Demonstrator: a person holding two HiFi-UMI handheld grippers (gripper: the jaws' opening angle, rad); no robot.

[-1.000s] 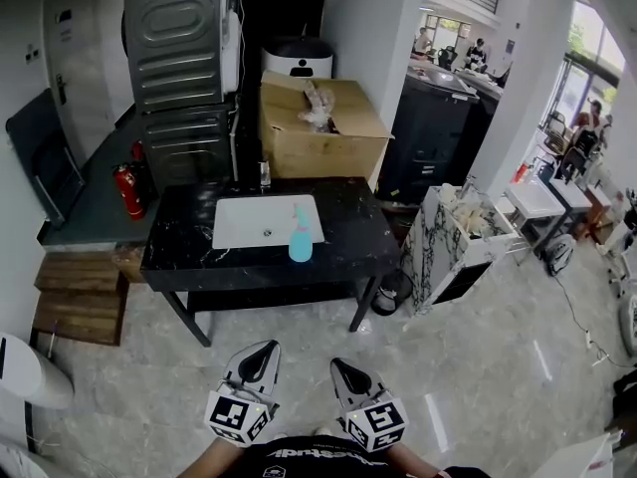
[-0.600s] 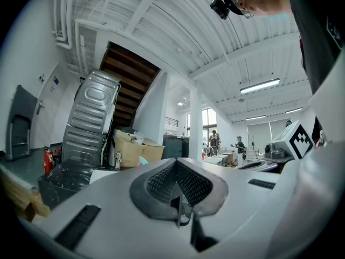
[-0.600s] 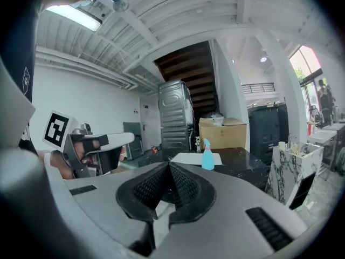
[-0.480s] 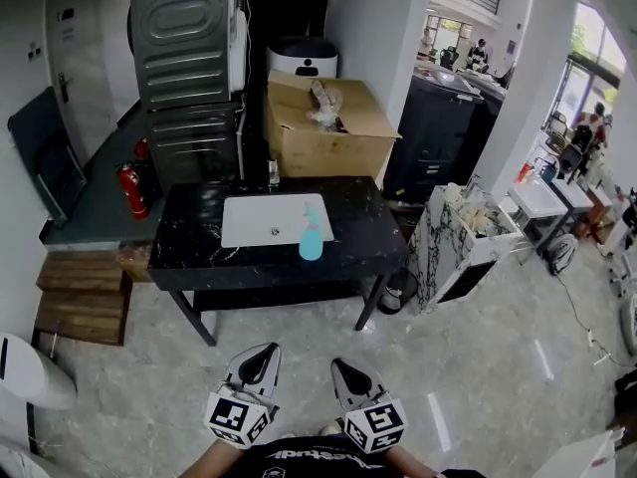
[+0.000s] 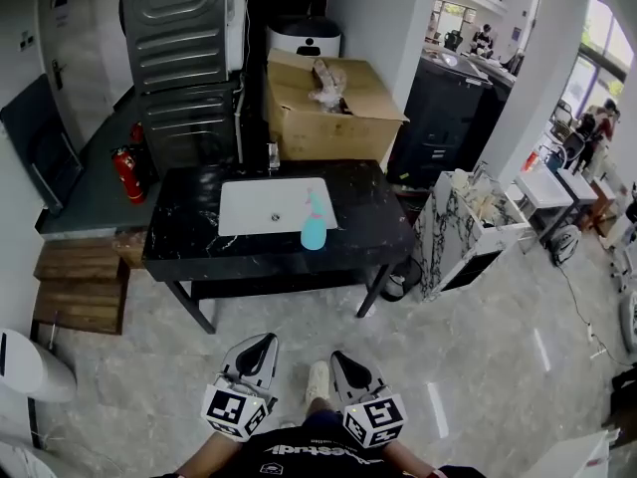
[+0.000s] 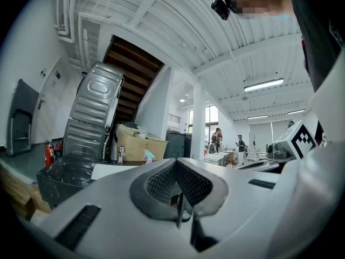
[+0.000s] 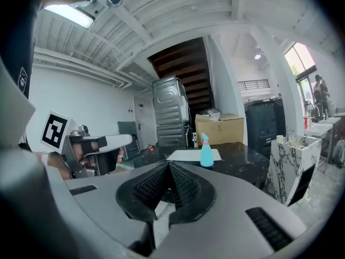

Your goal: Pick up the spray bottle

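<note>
Presumably light, smooth, slippery plastic: take spray bottle (image 5: 314, 231) on black worktop (image 5: 373, 229) at neck, below trigger. Note left gripper (image 5: 261, 347) and right gripper (image 5: 341, 364) fingers pressed together, empty.

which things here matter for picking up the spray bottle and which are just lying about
For the job:
- spray bottle, light blue, upright
- black table it stands on
- left hand-held gripper and right hand-held gripper, both shut and empty

Just lying about:
- cardboard box
- fire extinguisher
- white sink basin
- marble-patterned cabinet
</note>
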